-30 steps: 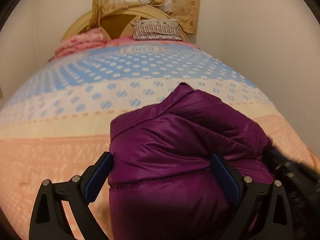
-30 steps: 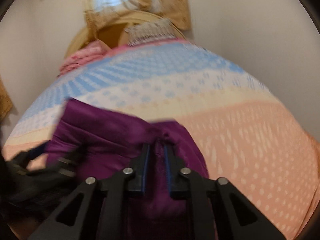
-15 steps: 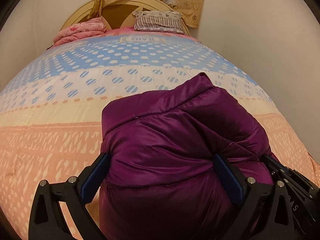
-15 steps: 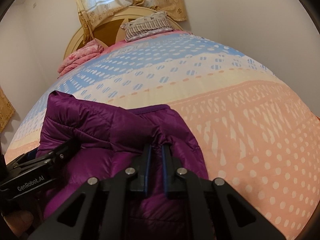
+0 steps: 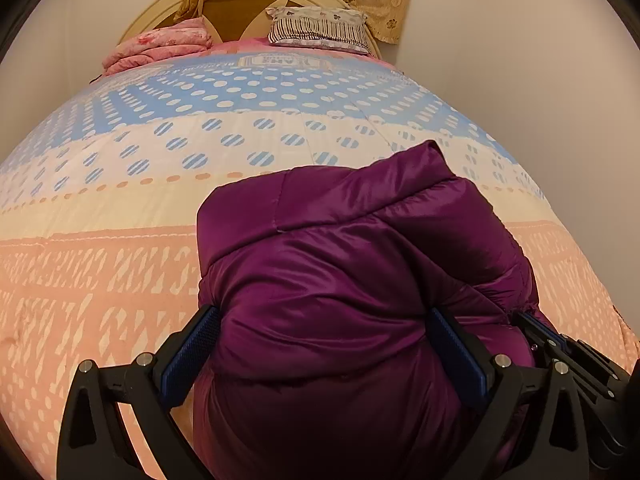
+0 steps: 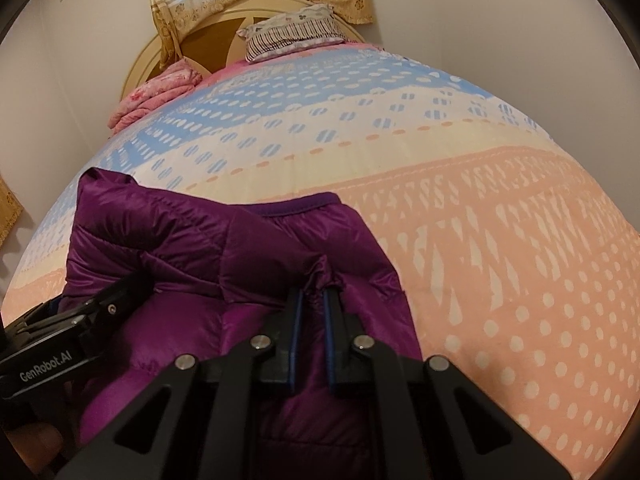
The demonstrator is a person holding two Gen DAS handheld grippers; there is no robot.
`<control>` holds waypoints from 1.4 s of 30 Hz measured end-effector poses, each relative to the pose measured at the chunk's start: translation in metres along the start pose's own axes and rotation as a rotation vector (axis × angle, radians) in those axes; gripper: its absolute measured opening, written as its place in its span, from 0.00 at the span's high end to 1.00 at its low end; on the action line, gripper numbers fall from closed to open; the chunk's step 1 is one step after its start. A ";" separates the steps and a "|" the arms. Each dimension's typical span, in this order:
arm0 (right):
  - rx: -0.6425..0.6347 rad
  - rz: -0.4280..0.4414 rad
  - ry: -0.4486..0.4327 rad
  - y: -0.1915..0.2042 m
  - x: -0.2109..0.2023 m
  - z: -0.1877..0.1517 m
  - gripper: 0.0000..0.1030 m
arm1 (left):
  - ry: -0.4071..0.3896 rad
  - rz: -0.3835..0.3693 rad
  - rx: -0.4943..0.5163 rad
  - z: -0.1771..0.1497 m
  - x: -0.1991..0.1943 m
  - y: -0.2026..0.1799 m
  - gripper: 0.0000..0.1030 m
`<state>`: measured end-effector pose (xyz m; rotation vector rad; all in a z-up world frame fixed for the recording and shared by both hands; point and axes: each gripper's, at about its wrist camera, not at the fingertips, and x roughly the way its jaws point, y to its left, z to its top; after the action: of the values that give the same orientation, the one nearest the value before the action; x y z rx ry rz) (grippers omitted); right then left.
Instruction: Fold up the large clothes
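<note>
A puffy purple down jacket (image 5: 360, 280) lies bunched and partly folded on the bed. My left gripper (image 5: 324, 344) stands wide open astride the bundle. The padding bulges up between its blue pads (image 5: 188, 352) and touches both. My right gripper (image 6: 312, 308) is shut on a gathered pinch of the jacket (image 6: 256, 256) at its right side, where the fabric puckers just ahead of the fingertips. Each gripper shows in the other's view: the right gripper (image 5: 560, 352) at the jacket's right edge, the left gripper (image 6: 80, 328) at its left.
The quilt (image 5: 120, 208) has blue, cream and peach dotted bands and stretches well beyond the jacket. A striped pillow (image 5: 316, 28) and a folded pink blanket (image 5: 160, 46) lie by the round headboard (image 6: 224, 28). Plain walls close in on both sides, with curtains above.
Both views have tilted slightly and the right one has gone from blurred to sharp. The jacket bundle and both grippers keep the same hold and spacing.
</note>
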<state>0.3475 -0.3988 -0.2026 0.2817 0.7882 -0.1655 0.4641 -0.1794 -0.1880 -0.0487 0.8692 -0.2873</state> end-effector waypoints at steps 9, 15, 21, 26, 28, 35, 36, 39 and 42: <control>-0.010 -0.015 0.012 0.001 0.003 0.000 0.91 | 0.018 -0.018 0.008 0.001 0.002 0.001 0.01; -0.013 -0.018 0.019 0.002 0.005 0.000 0.91 | 0.022 -0.019 0.008 0.000 0.002 0.003 0.01; -0.021 -0.027 0.024 0.003 0.007 0.000 0.91 | 0.027 -0.018 0.010 -0.001 0.004 0.004 0.01; -0.020 -0.026 0.027 0.002 0.008 0.001 0.91 | 0.032 -0.018 0.010 0.000 0.005 0.004 0.01; -0.021 -0.026 0.027 0.002 0.008 0.001 0.91 | 0.033 -0.016 0.011 0.000 0.006 0.003 0.01; -0.024 -0.031 0.029 0.002 0.009 0.001 0.91 | 0.039 -0.015 0.012 0.001 0.007 0.001 0.01; -0.025 -0.033 0.029 0.002 0.009 0.001 0.91 | 0.041 -0.016 0.011 0.001 0.007 0.001 0.01; -0.022 -0.030 0.028 0.002 0.010 0.001 0.91 | 0.048 -0.014 0.015 0.002 0.008 -0.001 0.01; -0.005 0.028 0.015 -0.003 0.000 0.002 0.86 | 0.083 -0.030 0.017 0.005 0.001 0.004 0.01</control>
<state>0.3484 -0.4026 -0.2021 0.2897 0.7994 -0.1350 0.4691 -0.1763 -0.1858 -0.0347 0.9489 -0.3268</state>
